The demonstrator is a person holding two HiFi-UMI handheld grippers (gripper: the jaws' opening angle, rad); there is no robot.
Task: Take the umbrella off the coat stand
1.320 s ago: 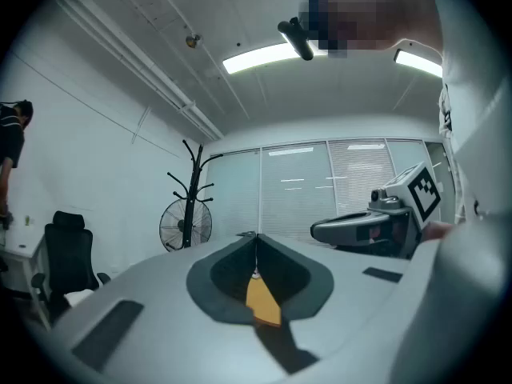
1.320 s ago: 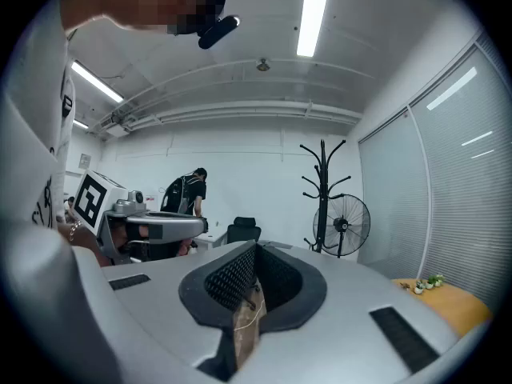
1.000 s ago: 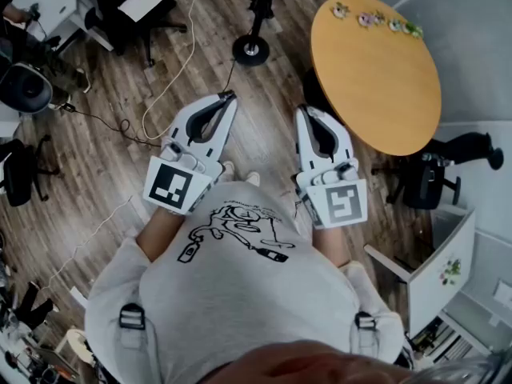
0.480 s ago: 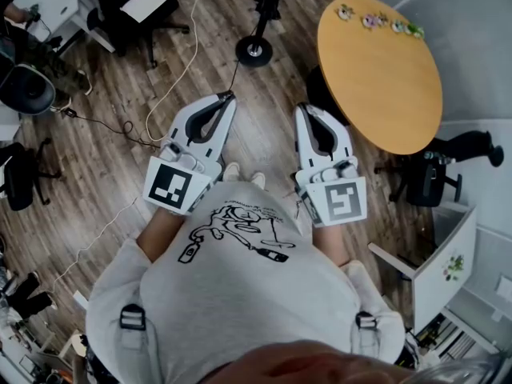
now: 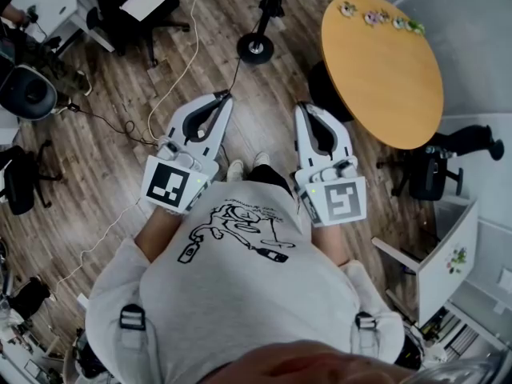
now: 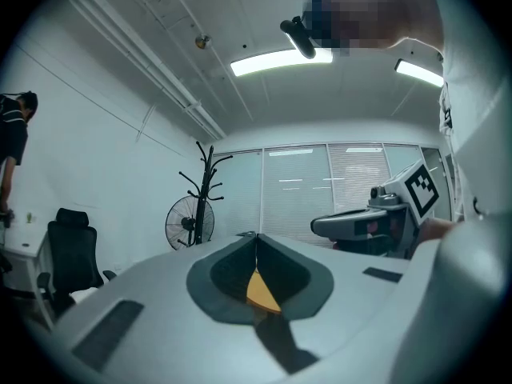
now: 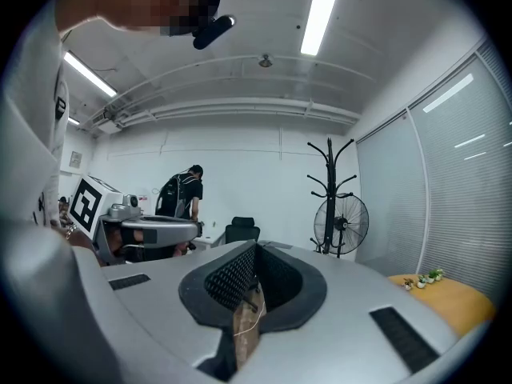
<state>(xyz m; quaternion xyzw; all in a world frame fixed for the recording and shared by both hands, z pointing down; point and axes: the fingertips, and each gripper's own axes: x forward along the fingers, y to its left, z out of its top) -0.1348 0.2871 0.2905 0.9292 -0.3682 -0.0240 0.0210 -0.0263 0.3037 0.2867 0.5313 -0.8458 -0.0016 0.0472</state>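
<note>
A black coat stand with bare hooked arms stands far off by the wall. The right gripper view also shows the coat stand. I can make out no umbrella in any view. In the head view both grippers are held level in front of the person's chest, pointing ahead over the wooden floor. My left gripper is shut with nothing in it, and its jaws meet in a line at the left gripper. My right gripper is also shut and empty, seen closer as the right gripper.
A round wooden table with small flower pots is ahead on the right. A pedestal fan stands beside the coat stand. Cables trail over the floor. Office chairs are ahead left, and a person is at a desk.
The person has walked forward. The floor, the round base and the table have slid a little in the head view. Both grippers keep their pose, shut.
</note>
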